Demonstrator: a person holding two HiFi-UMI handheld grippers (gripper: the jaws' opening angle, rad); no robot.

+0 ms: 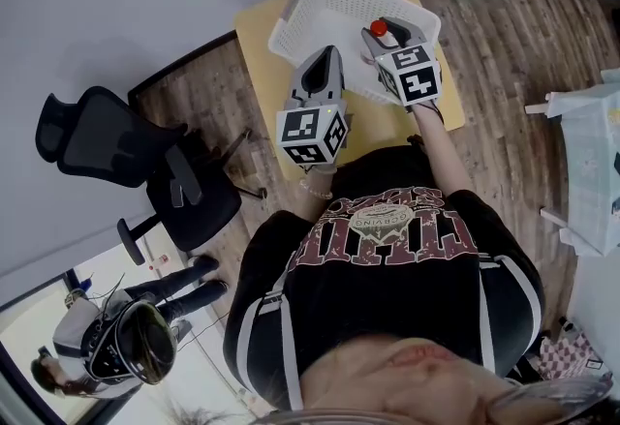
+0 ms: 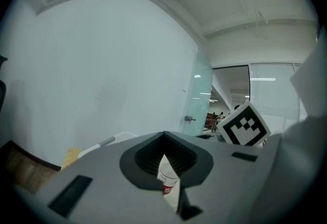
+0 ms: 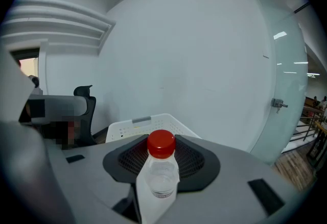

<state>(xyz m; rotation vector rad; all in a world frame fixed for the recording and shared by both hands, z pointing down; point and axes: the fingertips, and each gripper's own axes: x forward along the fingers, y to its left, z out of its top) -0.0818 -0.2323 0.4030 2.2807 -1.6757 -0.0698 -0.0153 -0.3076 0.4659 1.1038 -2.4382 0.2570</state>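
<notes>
My right gripper (image 3: 161,169) is shut on a clear plastic bottle (image 3: 159,179) with a red cap (image 3: 161,144); the bottle stands upright between the jaws. From the head view that red cap (image 1: 379,27) shows at the tip of the right gripper (image 1: 380,36), above a white perforated basket (image 1: 320,2). My left gripper (image 2: 166,169) is shut on a small white container with red print (image 2: 168,177). In the head view the left gripper (image 1: 324,63) hangs over the basket's near edge, beside the right one.
The basket sits on a yellow table (image 1: 254,45) against a white wall. A black office chair (image 1: 126,152) stands left of it. Another person (image 1: 126,341) is at the lower left. A white table (image 1: 591,162) is at the right edge. The floor is wood.
</notes>
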